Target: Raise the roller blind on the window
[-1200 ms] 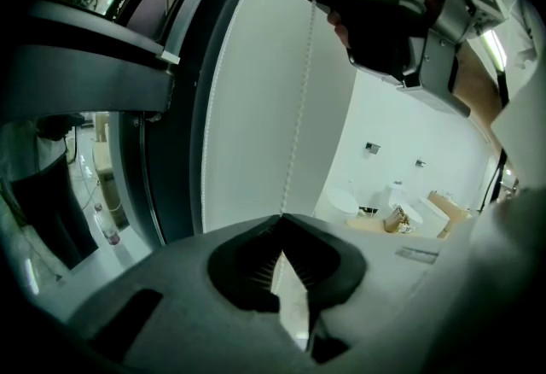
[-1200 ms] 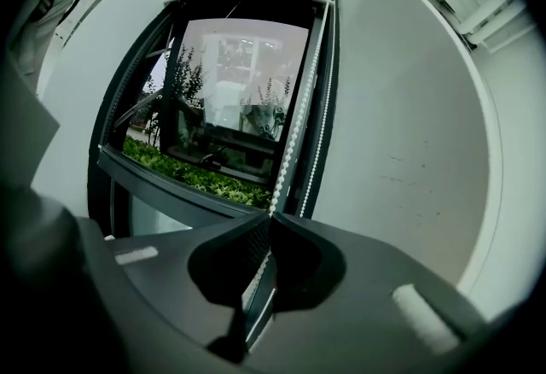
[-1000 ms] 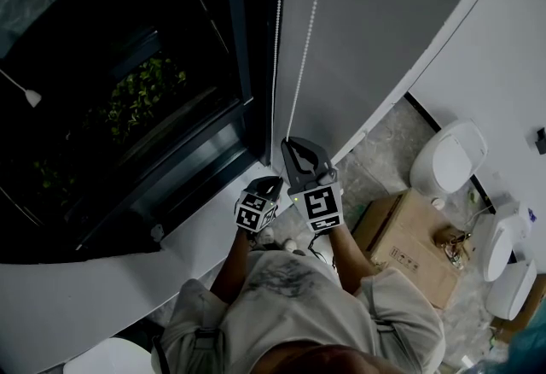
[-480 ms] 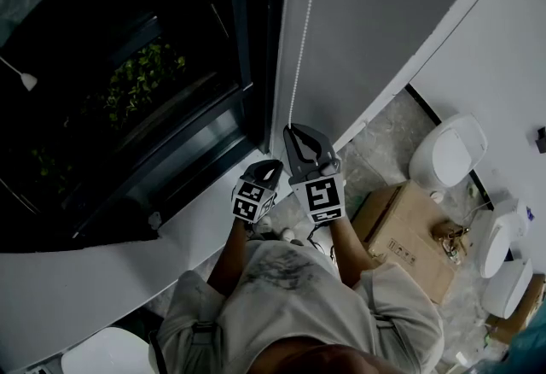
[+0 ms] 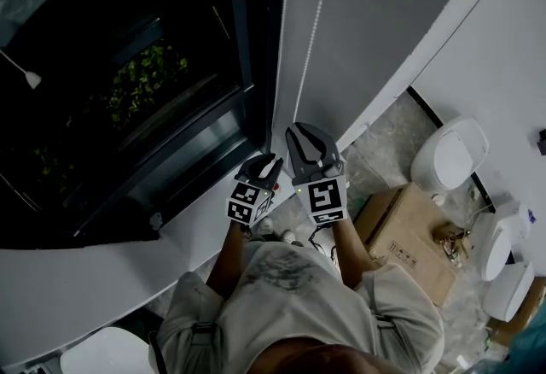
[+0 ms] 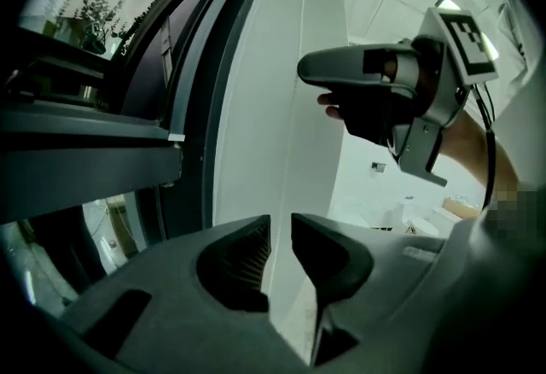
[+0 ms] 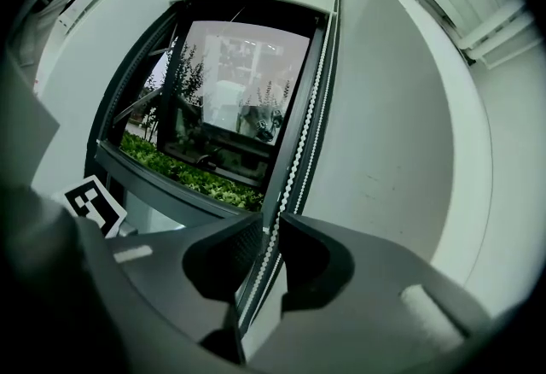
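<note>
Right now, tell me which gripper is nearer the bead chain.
Right. The bead chain runs between the right gripper's closed jaws. The left gripper, its jaws just opened and empty, sits beside it, left of the chain.

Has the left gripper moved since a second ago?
Yes: left gripper rose toward the window frame; its jaws have just been opening, nothing visible between them.

Arms extended forward, side by side. Left gripper (image 5: 263,160) jaws have just been opening, empty; right gripper (image 5: 305,142) pinches the bead chain (image 7: 294,150).
</note>
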`<move>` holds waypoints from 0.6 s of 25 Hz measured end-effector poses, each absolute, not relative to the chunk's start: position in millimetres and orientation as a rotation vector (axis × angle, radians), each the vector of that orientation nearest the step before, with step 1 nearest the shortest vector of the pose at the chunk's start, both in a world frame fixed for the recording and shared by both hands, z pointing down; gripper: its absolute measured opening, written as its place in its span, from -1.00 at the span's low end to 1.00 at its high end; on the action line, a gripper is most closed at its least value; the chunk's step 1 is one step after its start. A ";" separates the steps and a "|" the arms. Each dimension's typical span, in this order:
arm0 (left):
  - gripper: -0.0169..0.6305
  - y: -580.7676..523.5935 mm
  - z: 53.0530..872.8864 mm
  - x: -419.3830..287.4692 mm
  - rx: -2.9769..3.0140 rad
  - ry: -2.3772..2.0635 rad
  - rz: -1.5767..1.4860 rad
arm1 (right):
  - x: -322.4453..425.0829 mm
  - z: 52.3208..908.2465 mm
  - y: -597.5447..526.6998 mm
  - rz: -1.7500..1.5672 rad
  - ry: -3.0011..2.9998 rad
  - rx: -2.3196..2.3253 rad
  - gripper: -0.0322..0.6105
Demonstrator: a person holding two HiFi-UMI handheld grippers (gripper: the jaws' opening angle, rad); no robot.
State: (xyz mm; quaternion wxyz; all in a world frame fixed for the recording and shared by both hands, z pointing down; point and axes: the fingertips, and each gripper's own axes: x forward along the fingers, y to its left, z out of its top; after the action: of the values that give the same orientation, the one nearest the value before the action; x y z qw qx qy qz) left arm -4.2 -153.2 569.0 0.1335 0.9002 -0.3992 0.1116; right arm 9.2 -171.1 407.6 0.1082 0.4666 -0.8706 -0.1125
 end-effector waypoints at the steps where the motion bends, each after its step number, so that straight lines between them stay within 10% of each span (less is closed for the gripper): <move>1: -0.69 -153.7 562.8 -4.8 2.617 -1.162 0.312 | 10.6 406.3 -171.1 -0.338 -2.558 1.376 -0.67; 15: -0.93 -148.9 440.3 -20.7 2.768 -1.282 0.049 | 20.1 362.0 -146.9 -0.541 -2.631 1.403 -0.84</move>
State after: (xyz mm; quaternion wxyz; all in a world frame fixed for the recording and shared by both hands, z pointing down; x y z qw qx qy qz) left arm -20.7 -148.9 440.3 0.0452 0.9063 -0.4199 0.0160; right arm 20.1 -146.9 362.0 0.0556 0.4624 -0.8668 -0.1781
